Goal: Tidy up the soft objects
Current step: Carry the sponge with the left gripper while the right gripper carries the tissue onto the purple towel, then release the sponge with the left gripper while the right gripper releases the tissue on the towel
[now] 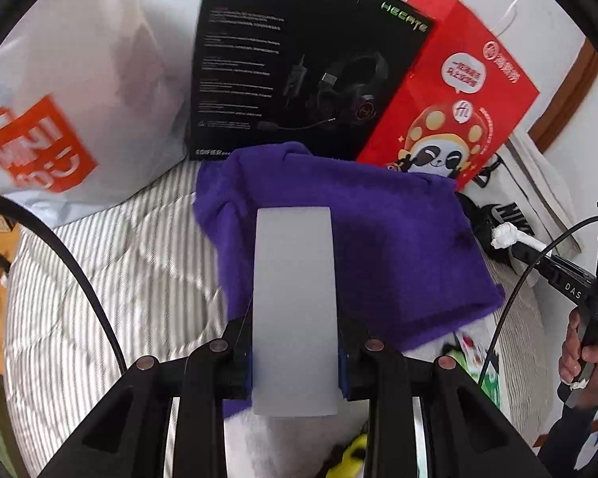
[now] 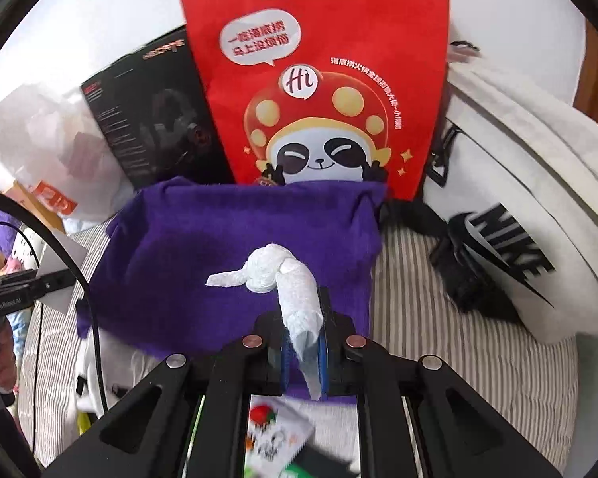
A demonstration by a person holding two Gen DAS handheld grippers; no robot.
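Clamping purple cloth [image 1: 362, 239] in both jaws; Nike bag [image 2: 518, 247] fully in right view only.

Both grippers tilt steeply down over the purple cloth [image 2: 235, 247]. The left gripper [image 1: 295, 378] has its jaws narrowly parted, pinching the cloth's near edge. The right gripper [image 2: 303, 352], to its right, is clamped tight on the same edge. A hand [image 1: 582, 354] grips the right gripper's handle.
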